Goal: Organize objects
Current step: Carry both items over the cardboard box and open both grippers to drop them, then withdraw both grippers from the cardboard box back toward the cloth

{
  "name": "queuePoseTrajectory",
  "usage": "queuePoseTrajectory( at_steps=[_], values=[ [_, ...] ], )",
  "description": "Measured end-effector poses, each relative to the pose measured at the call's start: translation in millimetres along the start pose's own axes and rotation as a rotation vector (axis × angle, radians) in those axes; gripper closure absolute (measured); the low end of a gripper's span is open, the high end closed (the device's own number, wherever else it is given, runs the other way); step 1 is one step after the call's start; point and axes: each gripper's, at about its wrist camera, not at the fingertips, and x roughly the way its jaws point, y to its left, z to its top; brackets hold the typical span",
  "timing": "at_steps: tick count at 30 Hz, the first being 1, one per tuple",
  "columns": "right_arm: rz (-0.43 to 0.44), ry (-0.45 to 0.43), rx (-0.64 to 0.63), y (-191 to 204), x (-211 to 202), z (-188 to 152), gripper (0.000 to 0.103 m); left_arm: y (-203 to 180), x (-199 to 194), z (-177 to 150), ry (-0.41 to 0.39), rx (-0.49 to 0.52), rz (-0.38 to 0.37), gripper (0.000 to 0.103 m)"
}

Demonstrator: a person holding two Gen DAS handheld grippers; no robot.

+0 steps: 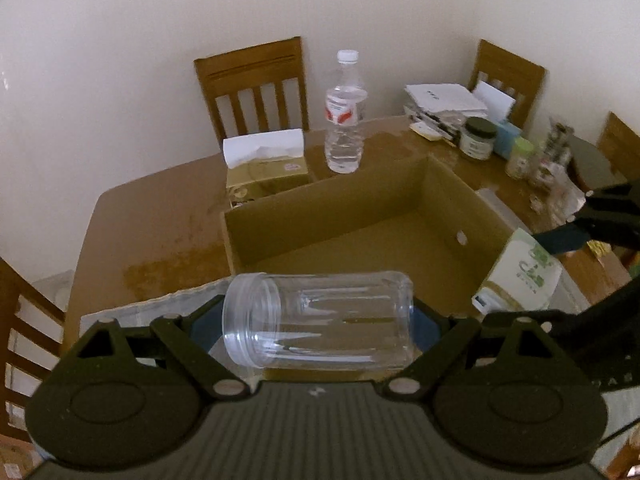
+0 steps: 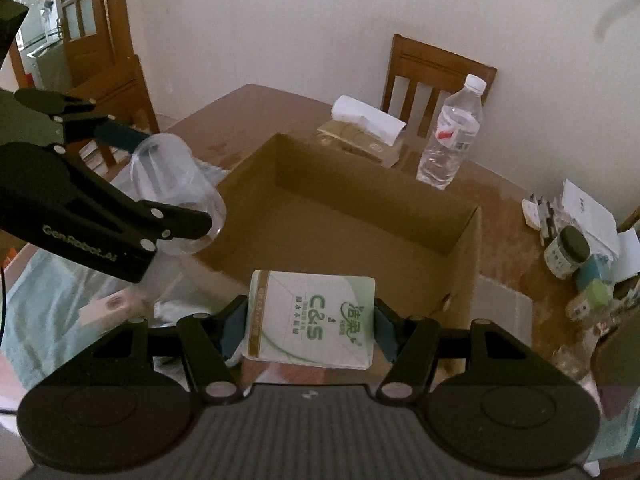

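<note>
I see both grippers angled down over the cardboard box (image 1: 360, 216): left gripper (image 1: 320, 320) clamps a clear ribbed plastic jar (image 1: 320, 320) sideways, right gripper (image 2: 310, 320) clamps a soft white tissue pack (image 2: 312, 320).

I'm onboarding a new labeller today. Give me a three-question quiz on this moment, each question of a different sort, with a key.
1. True or false: the cardboard box already holds the water bottle.
2. Multiple choice: the left gripper grips A) a clear plastic jar lying sideways between its jaws, B) a tissue box, C) a dark-lidded jar.
3. Fill in: the right gripper is shut on a white and green ____.

Key
1. False: the bottle stands on the table behind the box, beside the tissue box.
2. A
3. tissue pack
</note>
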Motion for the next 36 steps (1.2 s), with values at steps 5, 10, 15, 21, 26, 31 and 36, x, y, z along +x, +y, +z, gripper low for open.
queuePoseTrajectory(
  at_steps=[5, 10, 15, 21, 26, 31, 36],
  values=[
    [0.01, 0.006, -0.03, -14, 23, 11, 0.033, 0, 28, 7, 0.035, -0.052, 0.03, 0.012],
    [0.03, -0.006, -0.016, -22, 37, 13, 0.001, -2, 49, 8, 0.062, -0.072, 0.062, 0.011],
    [0.049, -0.017, -0.018, -30, 38, 5, 0.0, -2, 60, 13, 0.049, -0.083, 0.1, 0.004],
    [0.04, -0.004, 0.003, -42, 38, -8, 0.0, -4, 58, 15, 0.046, -0.105, 0.128, 0.004],
    [0.045, -0.004, 0.018, -45, 34, -19, 0.0, -8, 41, 6, 0.022, -0.116, 0.135, 0.004],
    [0.037, -0.004, 0.013, -35, 30, -36, 0.0, -11, 21, -10, 0.009, -0.135, 0.158, 0.003],
    [0.028, -0.005, 0.031, -21, 25, -57, 0.0, -12, 1, -34, -0.001, -0.142, 0.18, 0.002]
  ],
)
